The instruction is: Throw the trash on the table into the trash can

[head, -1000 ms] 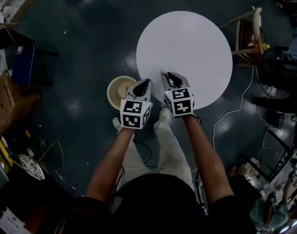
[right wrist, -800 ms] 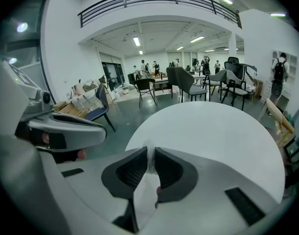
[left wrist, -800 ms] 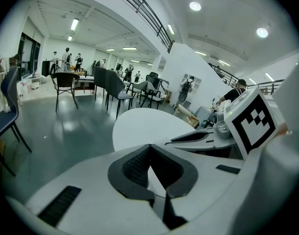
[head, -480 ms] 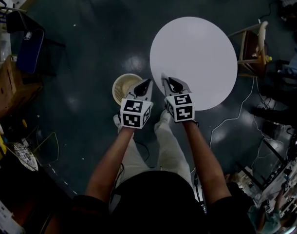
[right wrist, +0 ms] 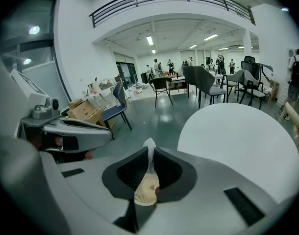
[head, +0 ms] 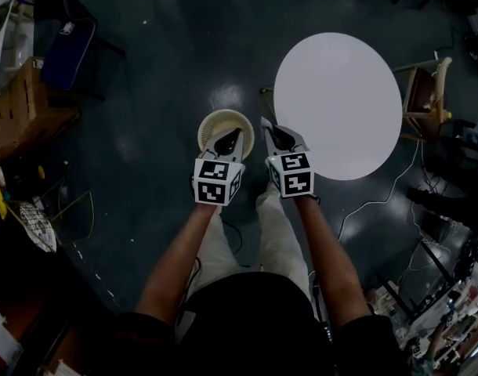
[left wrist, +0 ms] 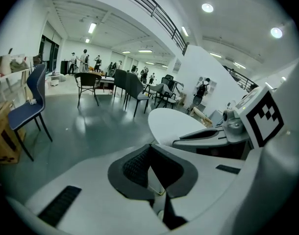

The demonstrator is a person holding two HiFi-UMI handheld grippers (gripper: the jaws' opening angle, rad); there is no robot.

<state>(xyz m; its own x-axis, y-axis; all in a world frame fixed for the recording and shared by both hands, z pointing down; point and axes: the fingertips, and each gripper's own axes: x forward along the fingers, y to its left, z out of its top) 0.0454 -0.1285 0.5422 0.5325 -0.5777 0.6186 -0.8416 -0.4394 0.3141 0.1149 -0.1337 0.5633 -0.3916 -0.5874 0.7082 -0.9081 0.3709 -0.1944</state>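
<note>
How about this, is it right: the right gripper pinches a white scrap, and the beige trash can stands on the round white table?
Not quite. The trash can stands on the dark floor beside the table, not on it, as the head view shows. The rest holds: the right gripper pinches the white scrap, and its jaws have just been closing on it.

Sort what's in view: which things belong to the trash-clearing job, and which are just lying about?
Job: paper scrap pinched in the right claw, whose jaws have just closed further; beige trash can; round white table.
Lying about: blue chair; cardboard boxes; wooden chair.
</note>
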